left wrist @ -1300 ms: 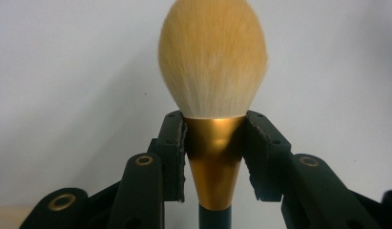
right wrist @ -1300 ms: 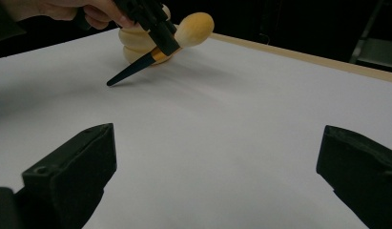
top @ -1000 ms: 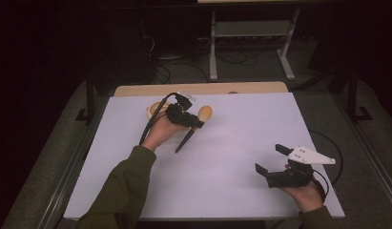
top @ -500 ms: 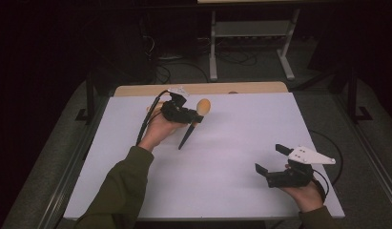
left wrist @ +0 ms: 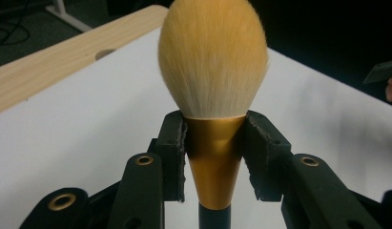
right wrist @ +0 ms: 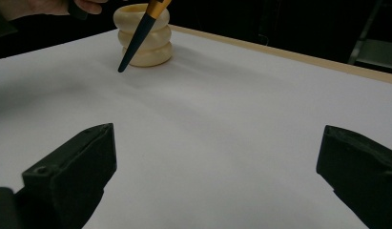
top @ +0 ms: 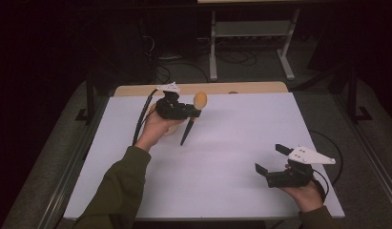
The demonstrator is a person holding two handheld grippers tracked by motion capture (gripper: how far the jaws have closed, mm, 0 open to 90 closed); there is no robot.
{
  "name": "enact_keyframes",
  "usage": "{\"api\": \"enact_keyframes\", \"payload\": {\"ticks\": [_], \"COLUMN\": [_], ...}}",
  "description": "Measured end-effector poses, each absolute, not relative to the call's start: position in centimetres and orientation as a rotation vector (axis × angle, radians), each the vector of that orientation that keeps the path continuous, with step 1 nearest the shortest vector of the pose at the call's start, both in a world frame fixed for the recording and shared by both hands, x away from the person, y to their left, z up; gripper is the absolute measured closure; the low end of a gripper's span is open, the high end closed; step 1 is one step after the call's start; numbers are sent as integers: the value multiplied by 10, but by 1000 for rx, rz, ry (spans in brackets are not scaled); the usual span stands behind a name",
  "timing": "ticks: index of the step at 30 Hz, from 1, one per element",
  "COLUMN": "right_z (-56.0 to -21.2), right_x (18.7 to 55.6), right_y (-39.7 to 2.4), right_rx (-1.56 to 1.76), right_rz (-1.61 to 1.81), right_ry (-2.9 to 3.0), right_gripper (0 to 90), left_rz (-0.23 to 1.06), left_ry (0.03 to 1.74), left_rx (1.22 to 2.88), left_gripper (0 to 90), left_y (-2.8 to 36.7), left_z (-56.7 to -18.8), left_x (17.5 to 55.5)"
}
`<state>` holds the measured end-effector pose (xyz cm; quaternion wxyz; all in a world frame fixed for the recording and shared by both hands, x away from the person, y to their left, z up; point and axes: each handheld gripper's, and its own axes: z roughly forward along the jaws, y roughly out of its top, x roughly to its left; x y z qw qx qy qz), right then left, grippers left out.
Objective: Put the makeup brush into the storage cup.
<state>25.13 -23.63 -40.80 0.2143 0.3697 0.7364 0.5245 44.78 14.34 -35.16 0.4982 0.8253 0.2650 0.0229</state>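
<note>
Around the surface [top: 222, 162] the room is dark: grey floor, loose cables and a pale metal stand [top: 251, 43] beyond the far edge. The surface itself is a white sheet, with a strip of light wood [top: 241, 88] showing along its far edge.

Near the far left corner stands a cream ribbed holder [right wrist: 143, 37] made of stacked rings; in the high view the person's left hand largely hides it. Nothing lies between it and the near right corner, where the right hand-held gripper [top: 273, 158] rests low in the person's hand with its jaws spread wide and nothing between them.

The left hand-held gripper [top: 195, 112] is raised above the far left part of the surface, just beside the holder, and pinches a makeup brush [left wrist: 213, 86] by its gold ferrule, a pad on each side. The brush has a full, rounded head of pale yellow bristles pointing up and away, a tapering gold collar and a dark slim handle that slants down toward the surface, its tip clear of the sheet in front of the holder.
</note>
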Motion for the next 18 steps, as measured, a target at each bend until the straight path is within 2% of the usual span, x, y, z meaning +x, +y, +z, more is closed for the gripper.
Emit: {"api": "enact_keyframes", "payload": {"ticks": [18], "right_z": [-408], "right_x": [251], "right_y": [-236], "right_rx": [1024], "right_rz": [1455], "right_ry": [2043], "right_gripper": [0], "left_rz": [99], "left_ry": [595], "left_rx": [1855], "left_gripper": [626], "left_y": [160], "left_z": [-335], "left_x": [445]}}
